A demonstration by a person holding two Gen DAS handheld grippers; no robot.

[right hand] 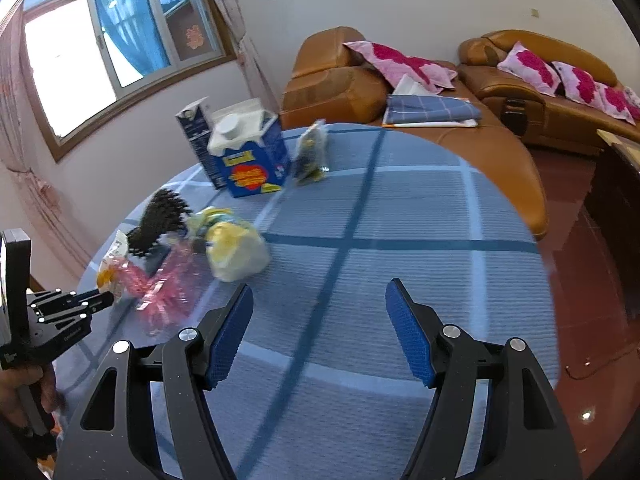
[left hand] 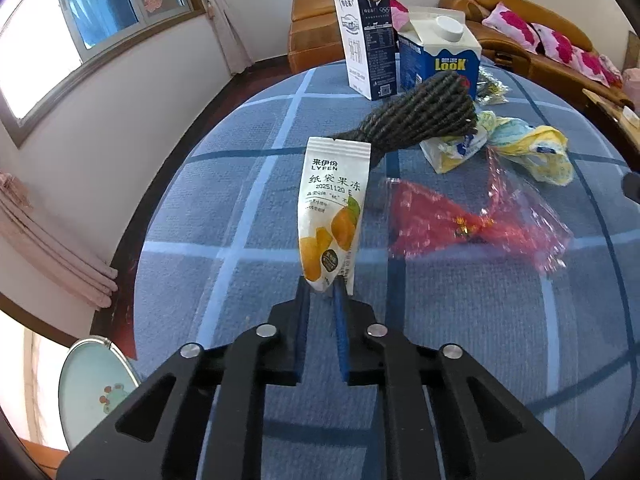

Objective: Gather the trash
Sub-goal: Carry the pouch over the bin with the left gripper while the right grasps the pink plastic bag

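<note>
The left gripper (left hand: 322, 286) was clamped on the bottom of a white jelly pouch (left hand: 332, 216), holding it upright above the table (left hand: 240, 200) near its left edge, while the right gripper (right hand: 320, 320) hovered with its jaws wide apart and nothing between them. By my reading the collecting had barely begun: a red cellophane wrapper (left hand: 460, 224), crumpled yellow wrappers (left hand: 532, 152), a dark brush (left hand: 424, 116) and two cartons (left hand: 404, 48) toward the far edge lay uncollected, and no bin showed.

Pouring in bright from the blown-out window (left hand: 36, 52), bowing straight lines at fisheye edges, smearing the pink wrapper (right hand: 160, 284) with blur, glaring off the floor (right hand: 586, 414).
</note>
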